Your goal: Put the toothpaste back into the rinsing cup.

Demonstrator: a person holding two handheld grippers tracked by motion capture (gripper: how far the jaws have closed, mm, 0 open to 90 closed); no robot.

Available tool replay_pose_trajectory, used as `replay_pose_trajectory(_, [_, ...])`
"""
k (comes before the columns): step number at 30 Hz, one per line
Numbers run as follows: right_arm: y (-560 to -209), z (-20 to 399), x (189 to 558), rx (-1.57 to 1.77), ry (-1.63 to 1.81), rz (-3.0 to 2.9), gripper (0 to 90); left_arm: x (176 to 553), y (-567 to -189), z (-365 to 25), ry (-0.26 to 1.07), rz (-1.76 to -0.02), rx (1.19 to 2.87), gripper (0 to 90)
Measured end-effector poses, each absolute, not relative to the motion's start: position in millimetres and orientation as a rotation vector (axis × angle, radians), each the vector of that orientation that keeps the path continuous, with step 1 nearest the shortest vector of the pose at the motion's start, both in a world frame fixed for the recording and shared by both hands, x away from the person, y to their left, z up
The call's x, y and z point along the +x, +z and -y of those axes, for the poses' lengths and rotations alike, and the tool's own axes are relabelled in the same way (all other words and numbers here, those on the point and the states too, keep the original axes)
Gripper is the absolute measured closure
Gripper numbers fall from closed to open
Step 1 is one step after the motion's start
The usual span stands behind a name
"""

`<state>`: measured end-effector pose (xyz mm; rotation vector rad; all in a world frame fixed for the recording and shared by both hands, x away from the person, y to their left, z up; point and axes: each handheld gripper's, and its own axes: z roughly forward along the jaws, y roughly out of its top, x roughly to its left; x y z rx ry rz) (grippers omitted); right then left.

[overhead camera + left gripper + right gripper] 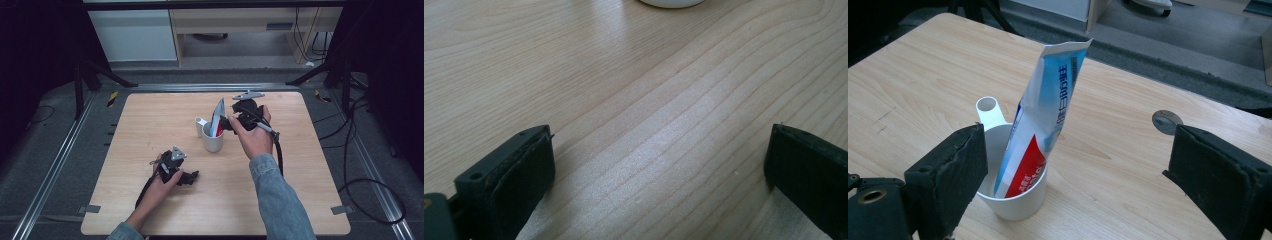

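1. Standing tail-up in the white cup (1013, 195) mid-tabletop (150, 120), the toothpaste tube (1045, 115) leans on the rim.
2. Right gripper (1073, 175) jaws gape, gripping nothing; a careless brush could topple tube and cup.
3. Left gripper (659, 165) jaws gape, empty, near the tabletop.

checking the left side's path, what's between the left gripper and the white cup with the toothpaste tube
Nothing: bare wooden table runs from the open left gripper to the white cup, as the left gripper view shows.

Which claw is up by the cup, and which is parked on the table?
The right claw is beside the white cup holding the toothpaste tube, jaws open around nothing. The left claw rests low near the table's front, also open.
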<state>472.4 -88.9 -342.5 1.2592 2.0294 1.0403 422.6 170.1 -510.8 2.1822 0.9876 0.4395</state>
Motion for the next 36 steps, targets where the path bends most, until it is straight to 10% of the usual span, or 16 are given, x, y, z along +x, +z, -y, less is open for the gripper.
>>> replay_pose_trajectory(36, [-434.1,164.9,432.2,1.411,0.922,-2.000,12.6,420.4,-510.8,-168.6,0.436,-0.978,2.188,0.0])
